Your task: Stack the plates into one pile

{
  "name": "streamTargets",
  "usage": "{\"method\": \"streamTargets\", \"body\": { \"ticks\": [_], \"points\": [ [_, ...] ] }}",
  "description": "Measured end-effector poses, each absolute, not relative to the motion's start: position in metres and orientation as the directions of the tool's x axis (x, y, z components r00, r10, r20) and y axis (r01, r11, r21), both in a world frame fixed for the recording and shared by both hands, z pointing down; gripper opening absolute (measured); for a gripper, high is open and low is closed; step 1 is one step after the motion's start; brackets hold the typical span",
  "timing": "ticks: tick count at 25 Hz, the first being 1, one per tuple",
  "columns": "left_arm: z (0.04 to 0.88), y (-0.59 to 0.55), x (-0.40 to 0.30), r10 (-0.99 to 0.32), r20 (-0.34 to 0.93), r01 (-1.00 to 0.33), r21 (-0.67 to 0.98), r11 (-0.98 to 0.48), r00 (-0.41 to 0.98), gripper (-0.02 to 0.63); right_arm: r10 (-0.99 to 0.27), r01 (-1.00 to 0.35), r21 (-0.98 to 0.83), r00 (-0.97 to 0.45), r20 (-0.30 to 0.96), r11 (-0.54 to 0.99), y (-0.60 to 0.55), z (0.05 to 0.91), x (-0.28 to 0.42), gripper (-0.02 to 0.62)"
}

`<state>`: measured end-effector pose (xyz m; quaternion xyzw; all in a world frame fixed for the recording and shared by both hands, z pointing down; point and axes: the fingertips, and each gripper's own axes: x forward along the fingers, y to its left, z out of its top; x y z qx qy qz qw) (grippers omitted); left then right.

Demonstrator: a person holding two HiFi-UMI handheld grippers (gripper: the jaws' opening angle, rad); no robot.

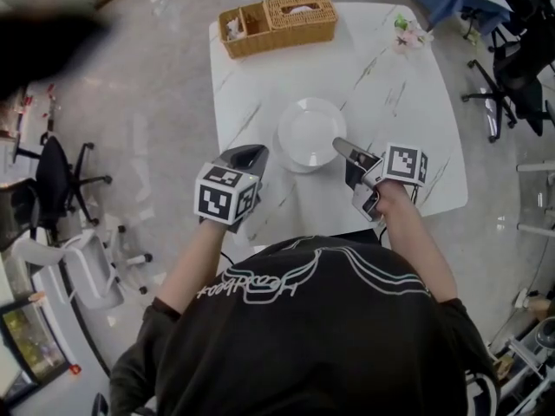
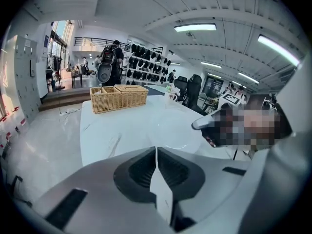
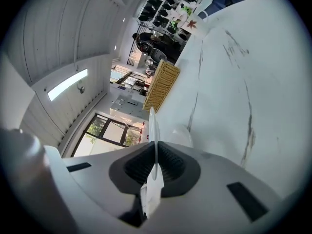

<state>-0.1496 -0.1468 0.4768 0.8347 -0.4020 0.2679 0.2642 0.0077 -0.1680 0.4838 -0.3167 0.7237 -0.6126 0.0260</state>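
Observation:
A pile of white plates (image 1: 310,133) sits at the middle of the white marble table (image 1: 408,111). In the left gripper view the plates (image 2: 168,129) show faintly, just beyond the jaws. My left gripper (image 1: 253,152) hangs over the table's front left part, short of the pile, with its jaws shut and nothing between them. My right gripper (image 1: 339,144) points at the pile's front right rim, also shut and empty; I cannot tell whether it touches the rim. Its tip (image 2: 199,125) appears at the right of the left gripper view.
A wicker basket (image 1: 277,22) with compartments stands at the table's back edge, and a small flower bunch (image 1: 409,35) lies at the back right corner. Office chairs (image 1: 61,176) stand on the floor at the left, and more chairs (image 1: 512,76) at the right.

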Motion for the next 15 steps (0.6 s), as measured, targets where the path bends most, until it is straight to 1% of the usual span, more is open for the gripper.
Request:
{"method": "streamTargets", "body": {
  "ticks": [10,15],
  "points": [
    [0.496,-0.137,-0.162,-0.528,0.679,-0.834,0.24,-0.497,0.51,0.032,-0.433,-0.407,-0.913,-0.826,0.362,0.013,-0.163,0.514,-0.008,0.039],
    [0.501,-0.135,-0.164,-0.522,0.688,-0.837,0.241,-0.491,0.504,0.032,-0.422,-0.407,-0.913,-0.832,0.36,0.024,-0.163,0.521,-0.012,0.04]
  ]
}}
